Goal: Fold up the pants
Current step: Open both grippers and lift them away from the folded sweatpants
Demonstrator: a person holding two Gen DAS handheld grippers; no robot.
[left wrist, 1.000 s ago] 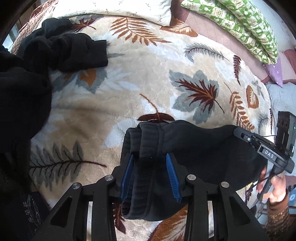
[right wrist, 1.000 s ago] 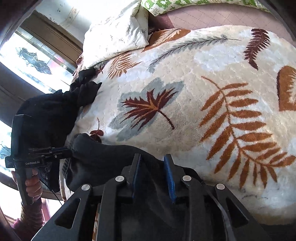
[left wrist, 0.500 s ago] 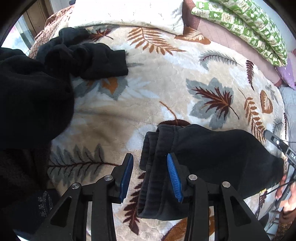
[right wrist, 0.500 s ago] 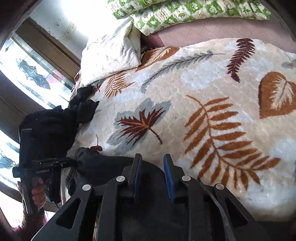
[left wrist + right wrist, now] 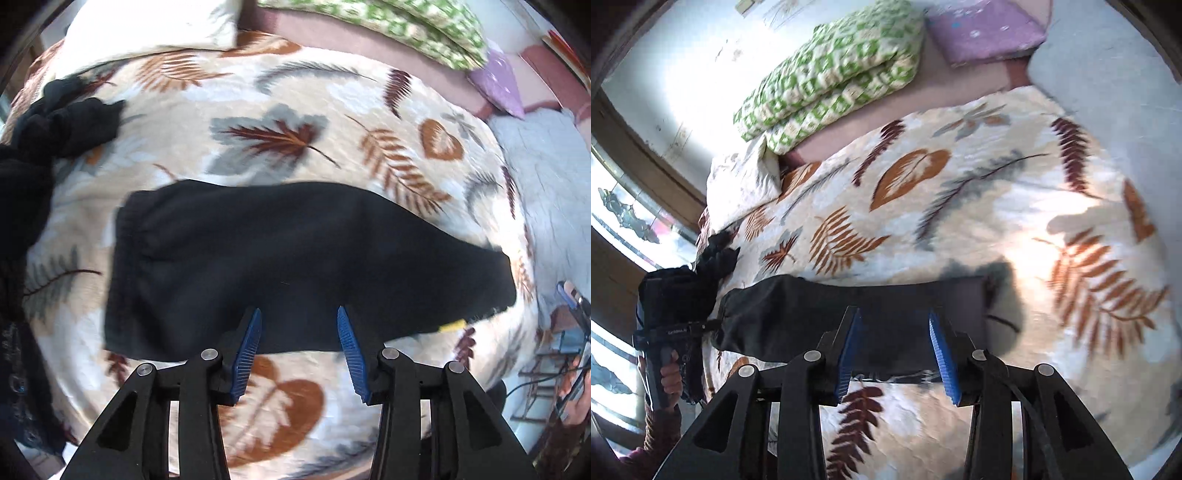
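Observation:
The black pants (image 5: pixel 295 258) lie folded in a long flat band on the leaf-patterned blanket (image 5: pixel 332 110), elastic waistband at the left, a small yellow tag (image 5: pixel 452 326) at the right end. My left gripper (image 5: pixel 297 314) hovers above their near edge with its jaws opening and nothing between the blue pads. In the right wrist view the same pants (image 5: pixel 783 314) stretch left to right. My right gripper (image 5: pixel 894 314) hangs over them, jaws opening, holding nothing. A hand (image 5: pixel 670 373) grips the left tool's handle at the pants' left end.
A heap of other black clothes (image 5: pixel 55 125) lies at the blanket's left side. A white pillow (image 5: pixel 147 26), a green patterned quilt (image 5: pixel 831 74) and a purple cushion (image 5: pixel 986 33) sit at the head of the bed. A grey sheet (image 5: pixel 546 184) borders the right.
Both grippers have let go of the pants and pulled back and up, jaws wider. The pants, bunched in the pads before, now lie spread out flat on the blanket.

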